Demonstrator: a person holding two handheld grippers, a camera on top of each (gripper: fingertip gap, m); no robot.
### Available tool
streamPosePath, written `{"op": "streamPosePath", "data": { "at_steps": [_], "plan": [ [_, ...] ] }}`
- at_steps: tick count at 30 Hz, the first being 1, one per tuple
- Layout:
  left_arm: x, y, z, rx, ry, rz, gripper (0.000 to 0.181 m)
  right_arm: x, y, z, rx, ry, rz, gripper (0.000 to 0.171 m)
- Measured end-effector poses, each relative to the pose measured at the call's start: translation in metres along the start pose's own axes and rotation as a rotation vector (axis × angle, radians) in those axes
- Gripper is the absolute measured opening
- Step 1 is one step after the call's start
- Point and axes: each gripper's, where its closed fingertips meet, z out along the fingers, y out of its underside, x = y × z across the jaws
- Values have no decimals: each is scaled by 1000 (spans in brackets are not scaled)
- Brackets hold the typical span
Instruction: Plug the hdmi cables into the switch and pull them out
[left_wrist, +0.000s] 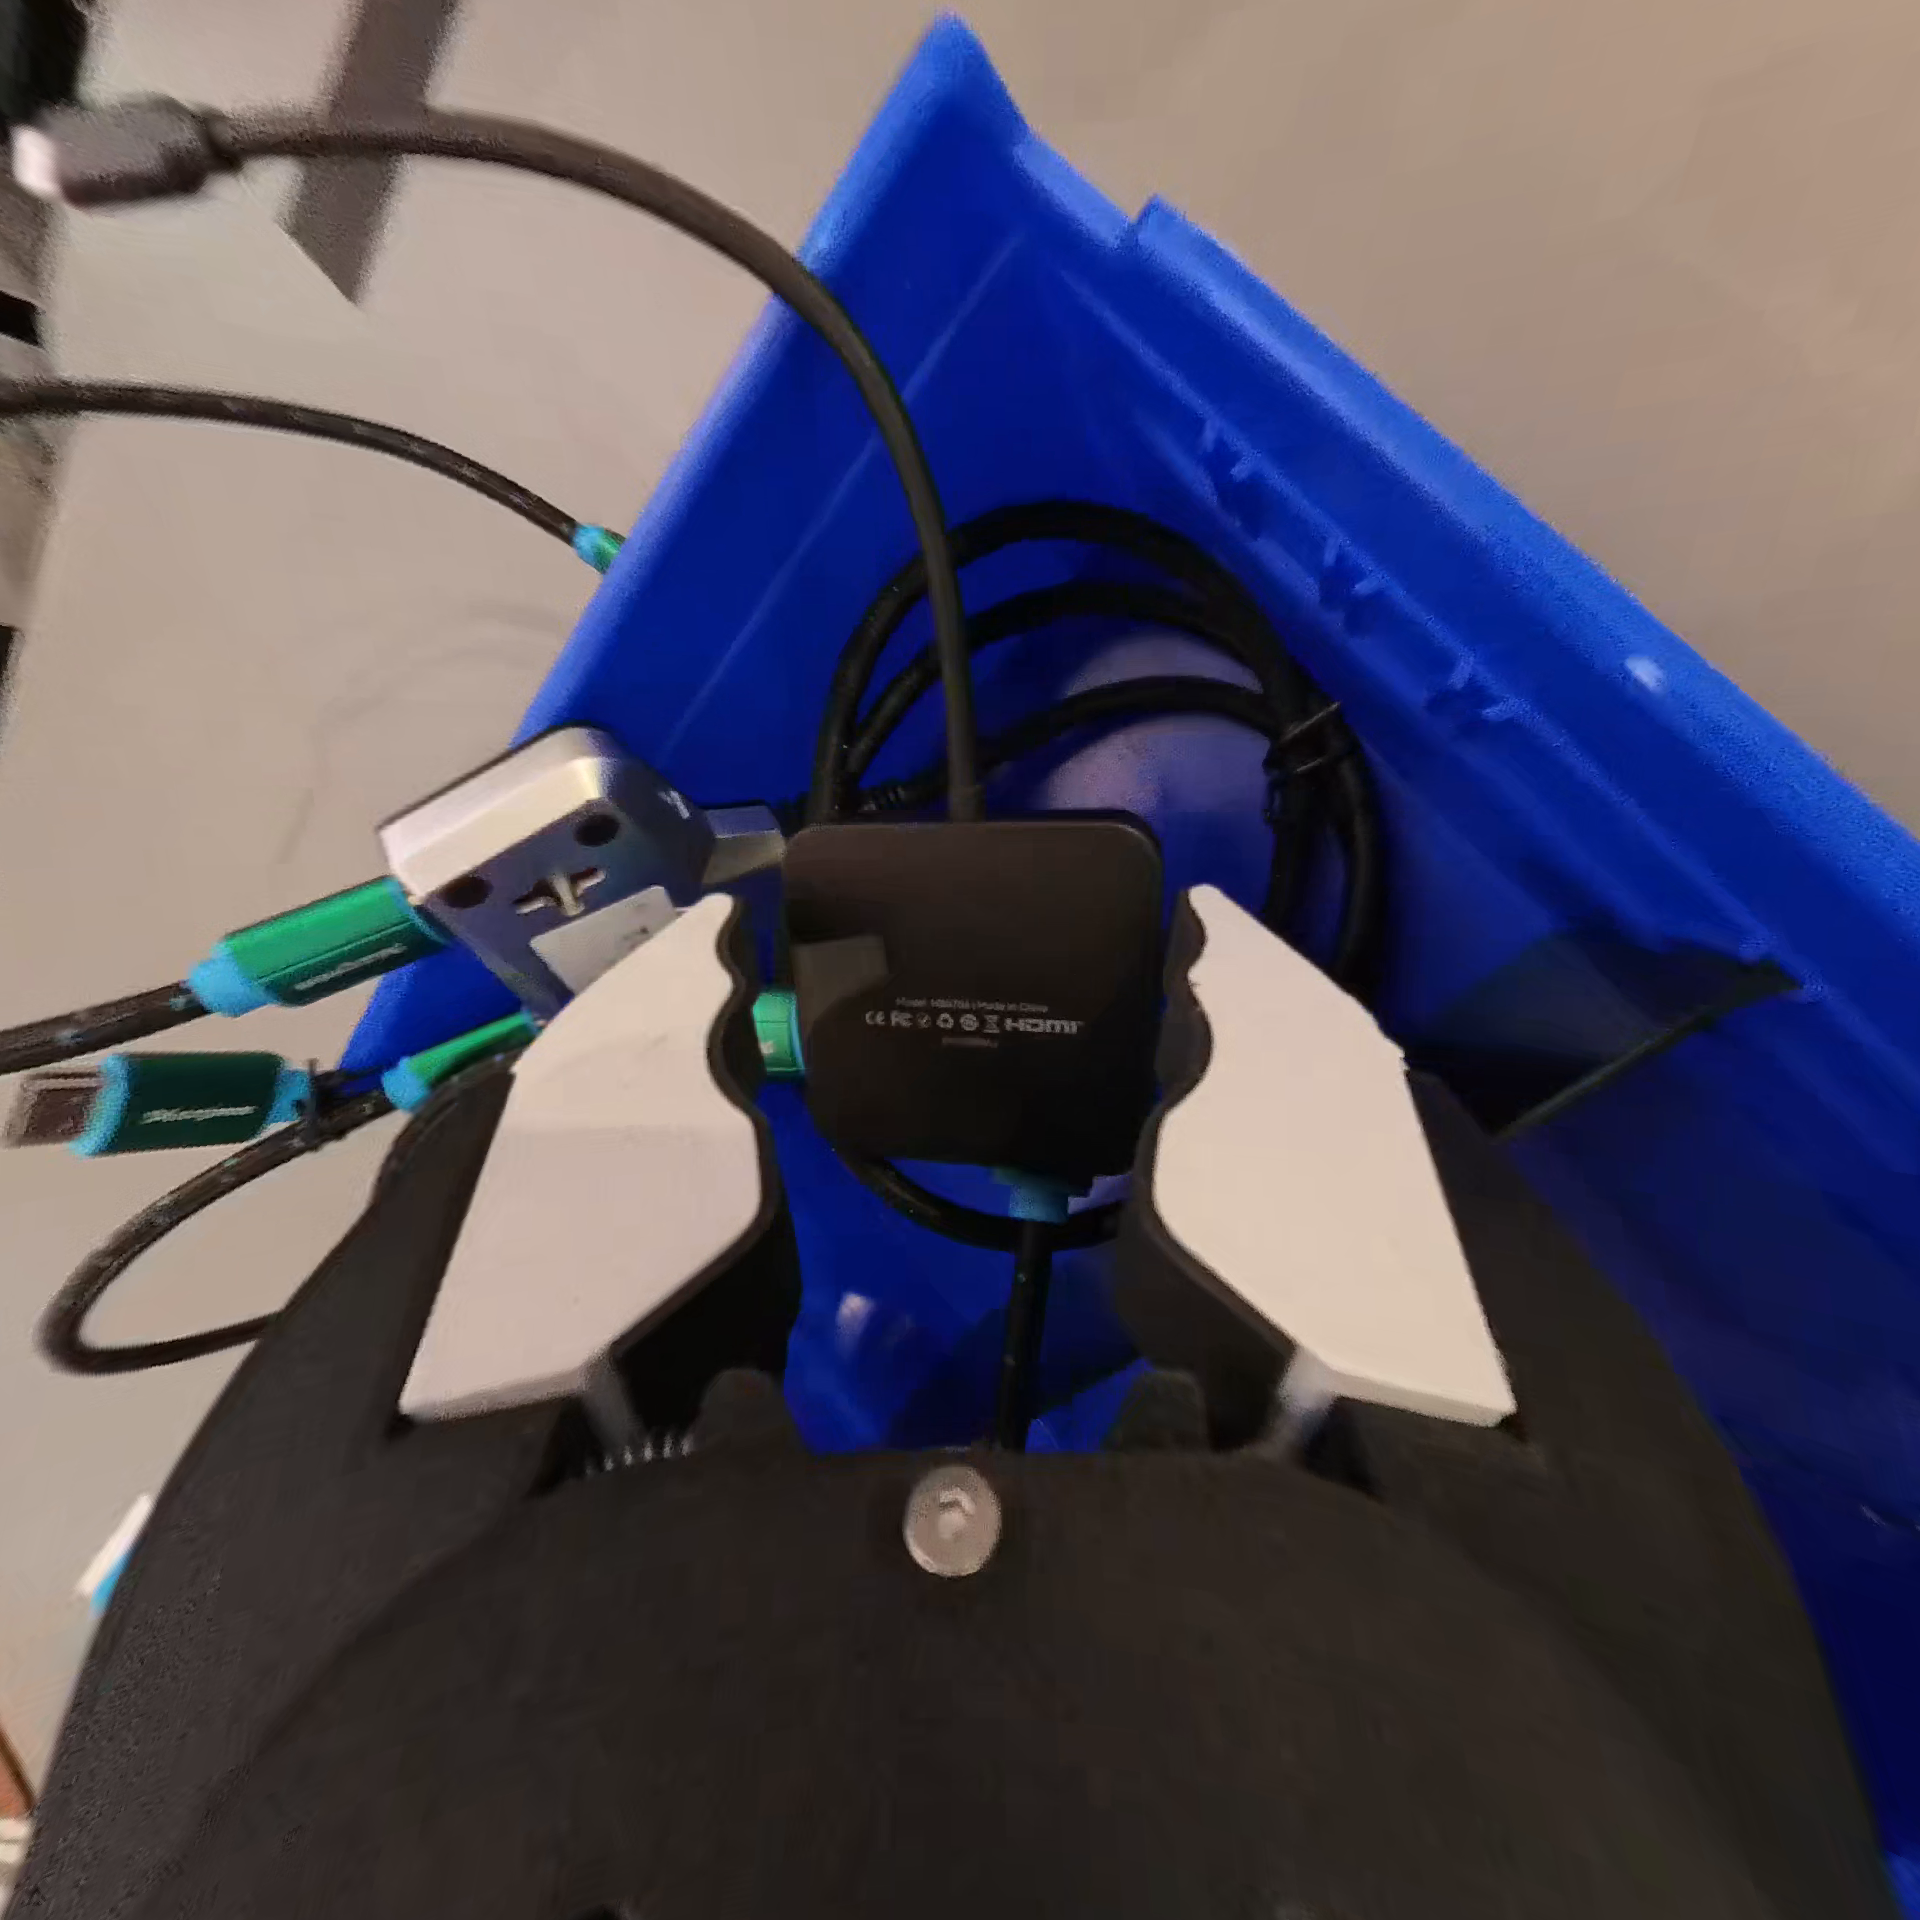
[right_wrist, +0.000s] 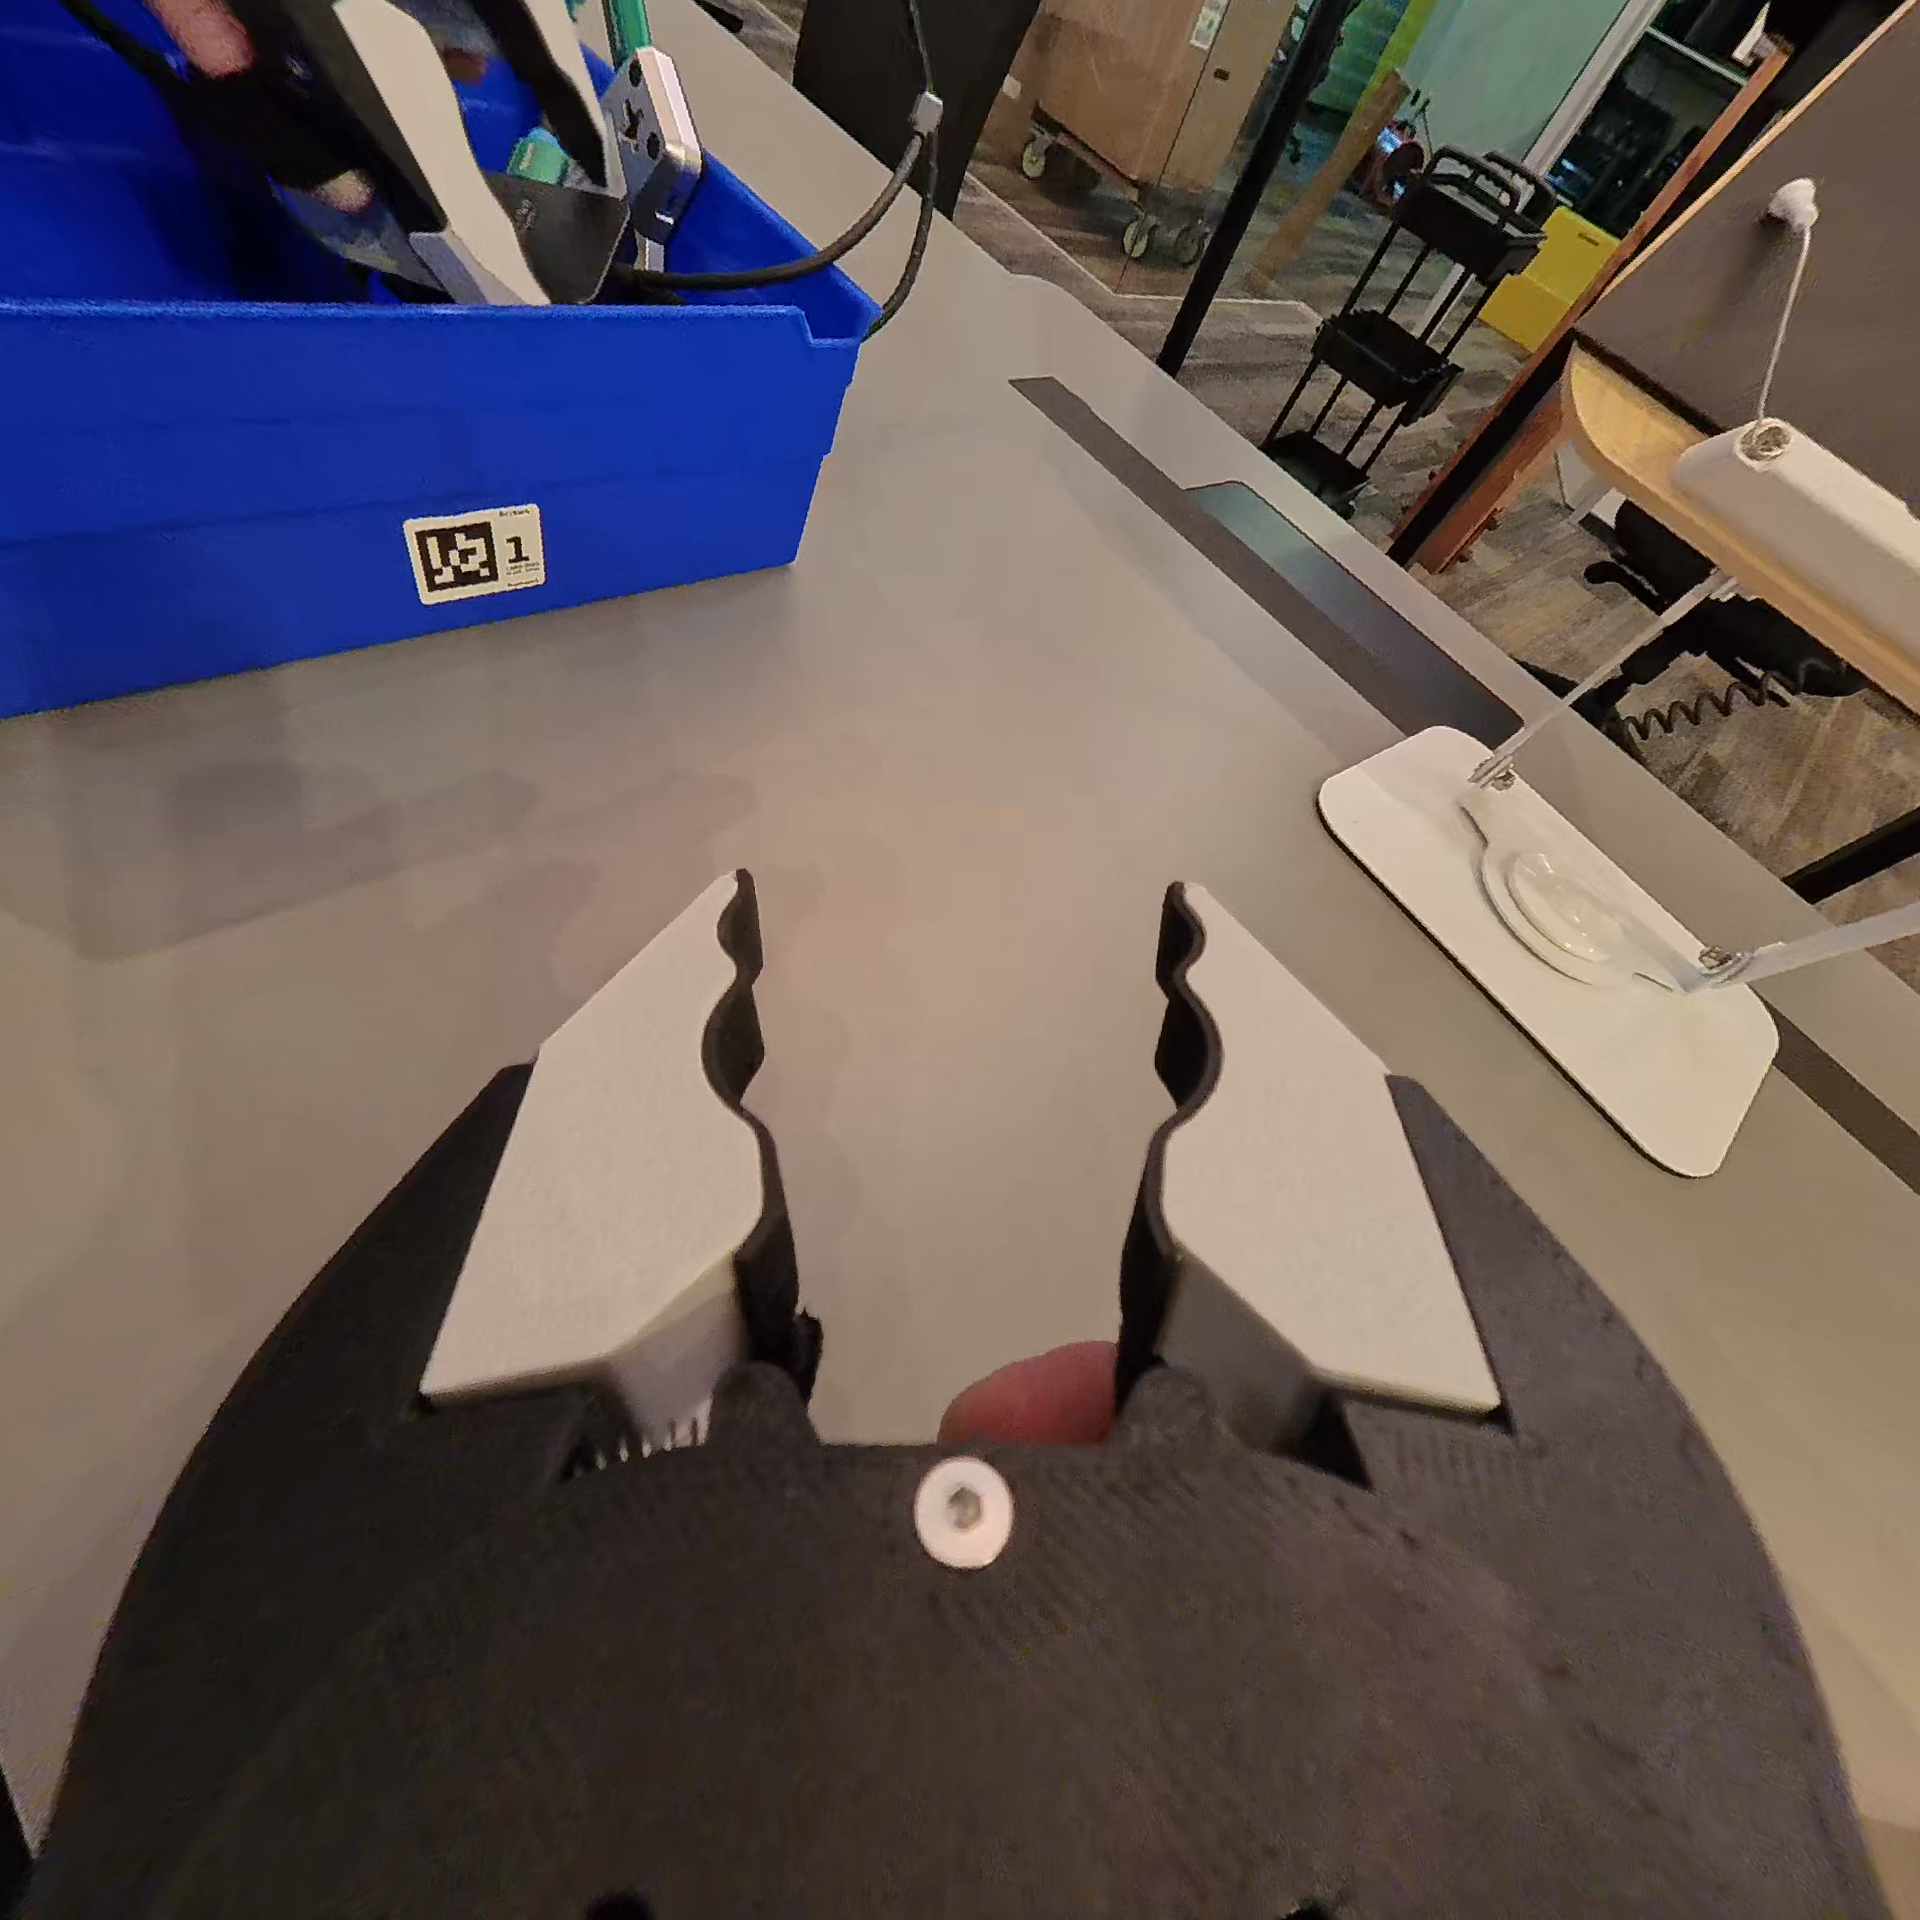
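1. The left tongs (left_wrist: 961, 977) grip a black square switch (left_wrist: 971, 987) between their white fingers (left_wrist: 623, 1122), at the frame's centre.
2. A blue bin (left_wrist: 1299, 499) fills the right, holding a coiled black cable (left_wrist: 1309, 665).
3. A grey adapter (left_wrist: 551, 842) and a green-ended HDMI plug (left_wrist: 187, 1101) lie at the left, over the grey desk (left_wrist: 260, 644).

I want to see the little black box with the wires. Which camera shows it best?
The left wrist view: the flat black square plastic box fills the middle, between the left tool's fingers. In the right wrist view it is only a small dark sliver above the blue plastic bin.
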Motion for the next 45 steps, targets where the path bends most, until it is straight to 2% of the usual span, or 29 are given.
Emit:
{"op": "streamPosePath", "data": {
  "at_steps": [3,6,11,25,35,39,45],
  "plan": [
    [3,5,7,-59,55,-7,72,-1,0,0,-3,-2,-2,75],
    [3,7,12,-95,41,39,72,-2,2,1,-8,-7,-1,75],
    [-3,1,0,-27,1,18,72,-1,2,1,-9,-7,5,74],
    [-38,-61,-118,413,-143,-85,71,0,-1,-1,12,-22,60,72],
    [-60,-112,-199,642,-258,-79,71,4,-5,-4,30,-21,91,69],
    [-56,-135,-228,719,-262,-58,71,7,-6,-5,38,-21,109,69],
    [-18,-169,-249,797,-136,11,71,10,-10,-8,67,-31,162,69]
  ]
}}
